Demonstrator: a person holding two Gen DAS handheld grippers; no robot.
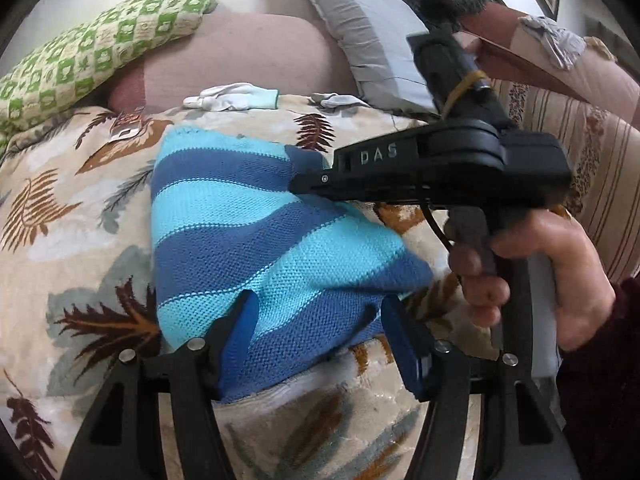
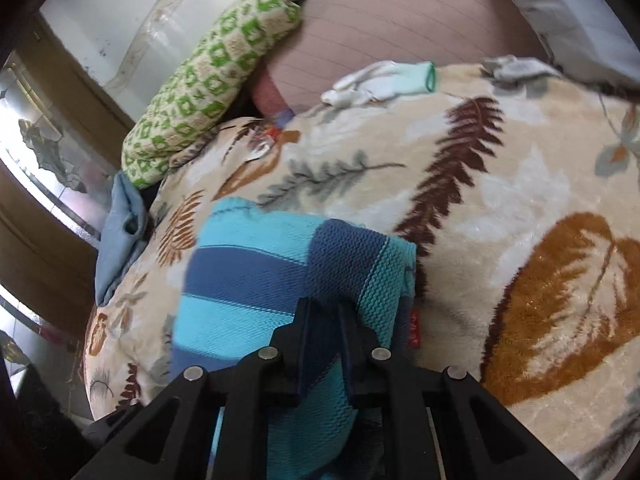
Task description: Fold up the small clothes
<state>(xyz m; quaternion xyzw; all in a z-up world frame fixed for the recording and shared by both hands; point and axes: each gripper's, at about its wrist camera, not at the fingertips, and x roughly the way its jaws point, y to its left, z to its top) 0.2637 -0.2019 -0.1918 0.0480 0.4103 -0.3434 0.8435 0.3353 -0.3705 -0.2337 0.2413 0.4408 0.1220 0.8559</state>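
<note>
A small knit garment with light and dark blue stripes [image 1: 248,236] lies partly folded on a leaf-print blanket [image 1: 80,216]. My left gripper [image 1: 320,320] is open, its blue pads on either side of the garment's near edge. My right gripper [image 1: 296,186] reaches in from the right in the left wrist view, its tip at the garment's far right part. In the right wrist view my right gripper [image 2: 326,320] is shut on a fold of the striped garment [image 2: 256,268].
Two white gloves [image 1: 236,96] lie at the blanket's far edge. Behind them are a pink cushion [image 1: 256,56], a green checked pillow [image 1: 92,52] and a grey pillow [image 1: 368,32]. A striped cover [image 1: 580,152] is at the right. The bed's edge [image 2: 96,360] drops off left.
</note>
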